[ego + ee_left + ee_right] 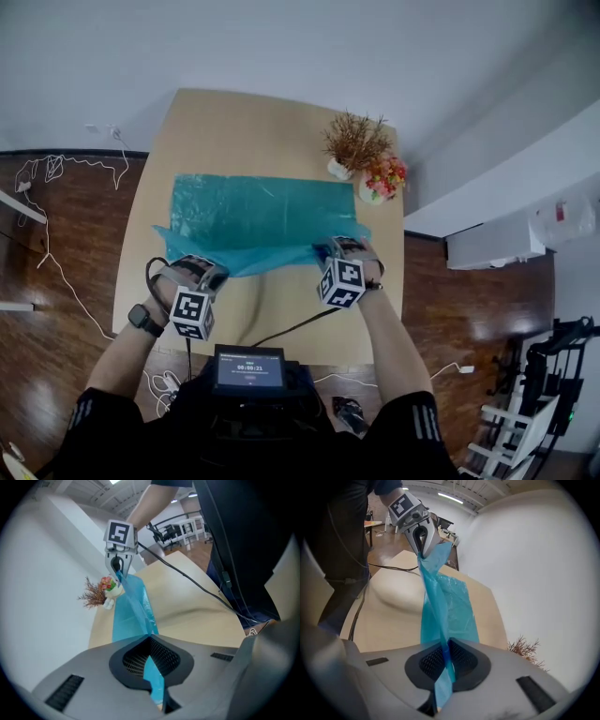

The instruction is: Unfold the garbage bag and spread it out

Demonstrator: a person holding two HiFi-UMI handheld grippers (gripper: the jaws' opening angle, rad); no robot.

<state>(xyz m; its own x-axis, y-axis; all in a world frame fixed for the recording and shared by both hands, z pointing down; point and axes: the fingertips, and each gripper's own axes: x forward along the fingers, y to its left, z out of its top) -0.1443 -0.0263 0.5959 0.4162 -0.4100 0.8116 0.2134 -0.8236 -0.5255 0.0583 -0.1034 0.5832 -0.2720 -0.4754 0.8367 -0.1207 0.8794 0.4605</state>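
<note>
A teal garbage bag (253, 217) lies partly spread across the light wooden table (220, 122); its near edge is lifted off the tabletop. My left gripper (212, 272) is shut on the bag's near left edge, and the film (131, 613) runs pinched between its jaws (154, 686). My right gripper (334, 249) is shut on the near right edge, with the film (449, 604) clamped between its jaws (443, 667). The bag stretches as a taut band between the two. Each gripper shows in the other's view: the right gripper (117, 568), the left gripper (423, 543).
A dried brown plant in a white pot (352, 146) and a pot of colourful flowers (382, 178) stand at the table's far right, beside the bag. A black cable (292, 328) crosses the table's near edge. White cables (56, 169) lie on the wood floor at left.
</note>
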